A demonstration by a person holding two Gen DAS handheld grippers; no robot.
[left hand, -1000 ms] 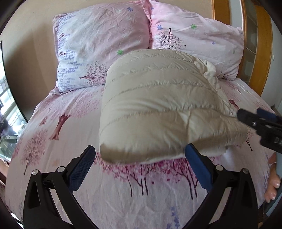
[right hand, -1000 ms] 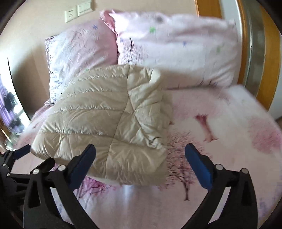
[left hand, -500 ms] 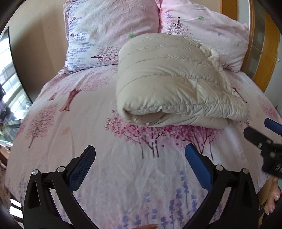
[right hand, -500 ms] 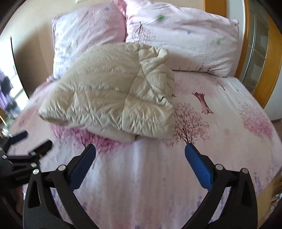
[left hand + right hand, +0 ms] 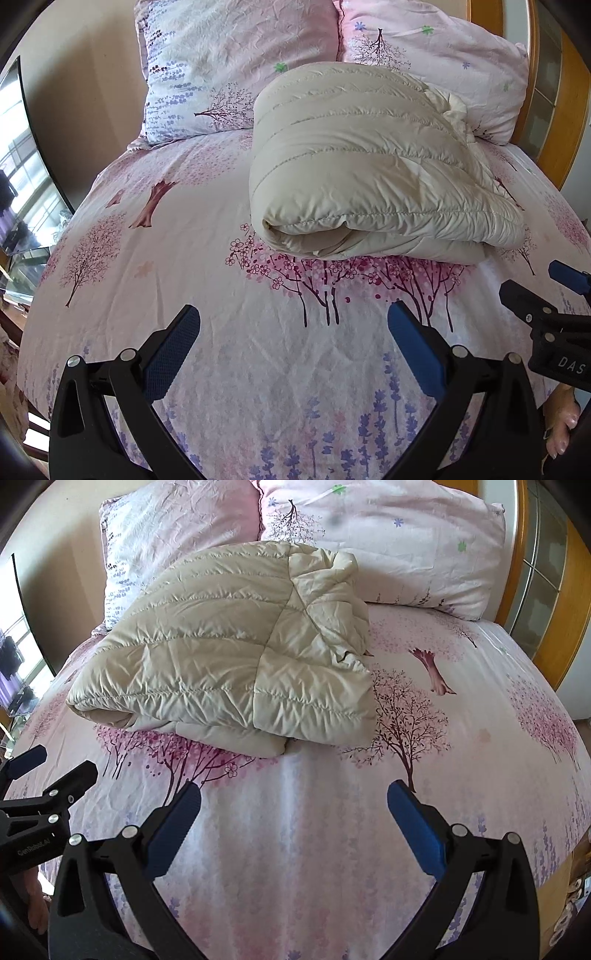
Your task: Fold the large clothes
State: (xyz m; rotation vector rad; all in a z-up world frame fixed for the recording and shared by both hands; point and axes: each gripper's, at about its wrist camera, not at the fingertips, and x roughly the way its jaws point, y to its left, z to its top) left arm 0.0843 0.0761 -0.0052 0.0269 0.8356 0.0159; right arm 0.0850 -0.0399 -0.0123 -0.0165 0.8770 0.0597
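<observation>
One cream quilted jacket (image 5: pixel 369 158) lies folded into a thick bundle on the bed (image 5: pixel 258 369), near the head end, its far edge just against the pillows. It looks light and puffy, soft rather than stiff, with a smooth, probably slippery shell, so the layers may slide or spring open once lifted. The safest hold seems to be the rolled front edge where several layers stack together, or the two near corners, pinched deep enough to catch every layer; the loose crumpled part at the far right (image 5: pixel 325 576) would likely pull free on its own.

The left claw (image 5: pixel 293 347) is spread wide and holds nothing, hovering over bare sheet well short of the jacket. The right claw (image 5: pixel 293 827) is spread just as wide, also empty and apart from the bundle.

By count: one jacket, two pillows, namely a left pillow (image 5: pixel 229 62) and a right pillow (image 5: pixel 443 55), one bed, two claws
</observation>
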